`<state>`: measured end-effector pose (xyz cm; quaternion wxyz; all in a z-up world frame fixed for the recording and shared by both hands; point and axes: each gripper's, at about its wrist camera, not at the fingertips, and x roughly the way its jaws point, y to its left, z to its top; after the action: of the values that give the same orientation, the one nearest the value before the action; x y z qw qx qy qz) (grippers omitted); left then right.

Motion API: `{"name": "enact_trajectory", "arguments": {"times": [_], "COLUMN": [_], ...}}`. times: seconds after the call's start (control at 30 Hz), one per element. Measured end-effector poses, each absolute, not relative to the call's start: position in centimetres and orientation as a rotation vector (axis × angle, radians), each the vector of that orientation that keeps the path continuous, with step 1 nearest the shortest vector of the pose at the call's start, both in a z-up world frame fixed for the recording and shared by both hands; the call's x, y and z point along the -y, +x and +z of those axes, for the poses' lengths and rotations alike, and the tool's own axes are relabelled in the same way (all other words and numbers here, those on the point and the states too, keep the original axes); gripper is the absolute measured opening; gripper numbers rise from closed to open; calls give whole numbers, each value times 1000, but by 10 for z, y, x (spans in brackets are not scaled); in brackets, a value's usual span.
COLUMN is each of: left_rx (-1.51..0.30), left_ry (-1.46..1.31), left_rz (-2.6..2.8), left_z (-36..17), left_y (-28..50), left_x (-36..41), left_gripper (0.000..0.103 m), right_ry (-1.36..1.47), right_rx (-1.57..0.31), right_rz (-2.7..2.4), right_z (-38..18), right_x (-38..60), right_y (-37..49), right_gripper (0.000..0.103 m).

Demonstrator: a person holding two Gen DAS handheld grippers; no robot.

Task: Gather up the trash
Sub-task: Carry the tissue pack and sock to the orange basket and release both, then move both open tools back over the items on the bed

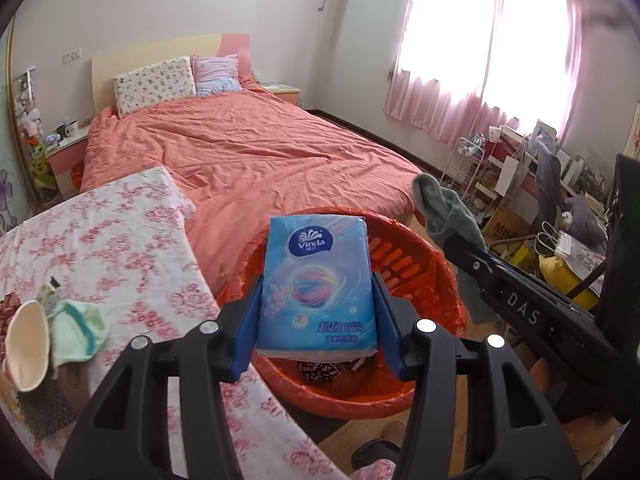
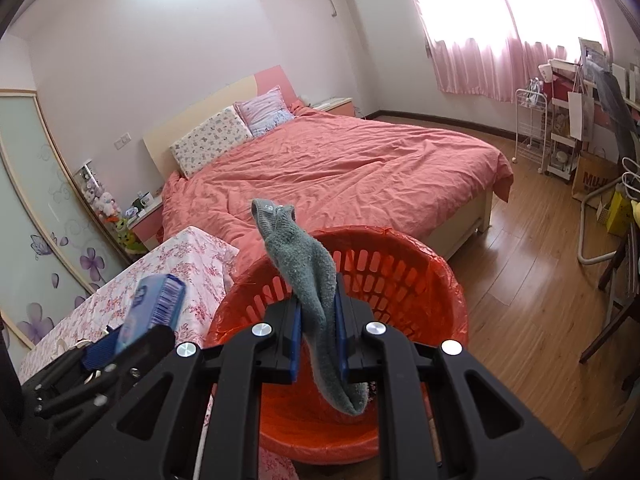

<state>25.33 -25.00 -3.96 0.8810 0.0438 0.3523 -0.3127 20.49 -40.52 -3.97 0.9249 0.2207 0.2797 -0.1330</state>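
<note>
Hovering over one red basket (image 1: 424, 280), left gripper (image 1: 318, 320) clamps one tissue pack (image 1: 318, 284); right gripper (image 2: 318, 336) clamps one grey sock (image 2: 308, 276).

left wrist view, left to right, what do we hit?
floral table → tissue pack in left gripper over the red basket → green sock held by right gripper → clutter by the window
</note>
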Motion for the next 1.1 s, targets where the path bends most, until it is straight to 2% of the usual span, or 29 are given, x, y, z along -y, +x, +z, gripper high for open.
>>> {"name": "enact_trajectory", "arguments": {"times": [0.1, 0.2, 0.27, 0.33, 0.73, 1.1], "left_rx": [-748, -756, -763, -767, -726, -698], "left_ry": [109, 113, 114, 117, 122, 86], "left_rz": [-642, -630, -620, -605, -467, -285], "left_z": [-49, -56, -59, -61, -49, -41], "left_y": [260, 264, 267, 270, 255, 227], "left_x": [255, 256, 255, 250, 181, 71], "left_gripper": [54, 64, 65, 65, 65, 65], "right_ry": [471, 463, 454, 446, 401, 344], "right_rx": [-587, -612, -623, -626, -629, -663], "right_rz": [-258, -259, -261, -265, -279, -222], "right_z": [-46, -53, -56, -56, -43, -39], "right_x": [409, 409, 409, 407, 389, 335], "right_y": [211, 217, 217, 214, 211, 214], "right_gripper": [15, 28, 40, 42, 44, 44]}}
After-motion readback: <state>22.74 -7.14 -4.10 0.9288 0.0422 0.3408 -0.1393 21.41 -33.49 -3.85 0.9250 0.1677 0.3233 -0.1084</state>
